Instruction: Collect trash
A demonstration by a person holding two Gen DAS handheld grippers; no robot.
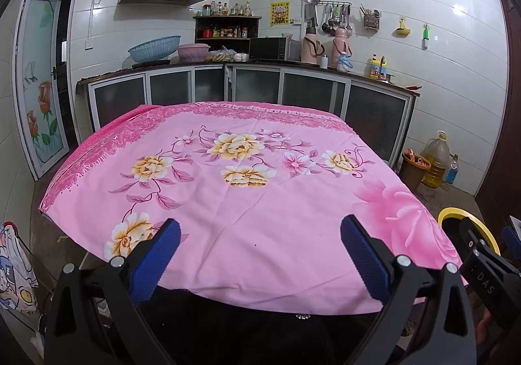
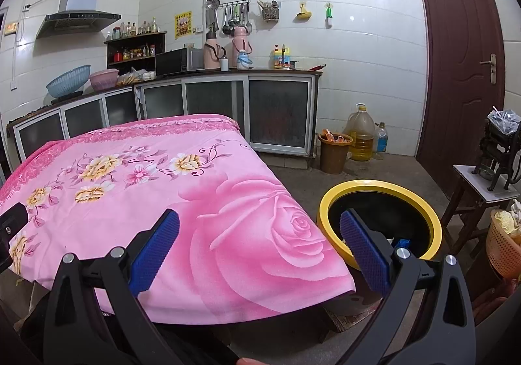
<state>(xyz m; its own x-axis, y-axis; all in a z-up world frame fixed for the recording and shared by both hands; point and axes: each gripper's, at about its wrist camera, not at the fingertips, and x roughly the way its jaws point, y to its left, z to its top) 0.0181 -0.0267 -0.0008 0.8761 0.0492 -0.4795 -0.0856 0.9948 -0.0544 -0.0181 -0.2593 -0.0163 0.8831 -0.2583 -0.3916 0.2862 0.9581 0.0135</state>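
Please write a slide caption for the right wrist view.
Open right gripper above the pink floral tablecloth, beside the yellow-rimmed bin.

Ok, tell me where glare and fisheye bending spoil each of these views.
Left wrist view: small glare spots on the tiled wall; the tablecloth edges bow outward, corners vignette black. Right wrist view: strong glare washes out the wall beside the brown door, which curves.

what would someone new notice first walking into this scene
The bright pink floral tablecloth fills the middle of both views, draped over the table with nothing lying on it. Just past its right edge stands a yellow-rimmed bin on the floor, with scraps at its bottom. Both the left gripper and the right gripper hang open and empty at the near edge of the table.
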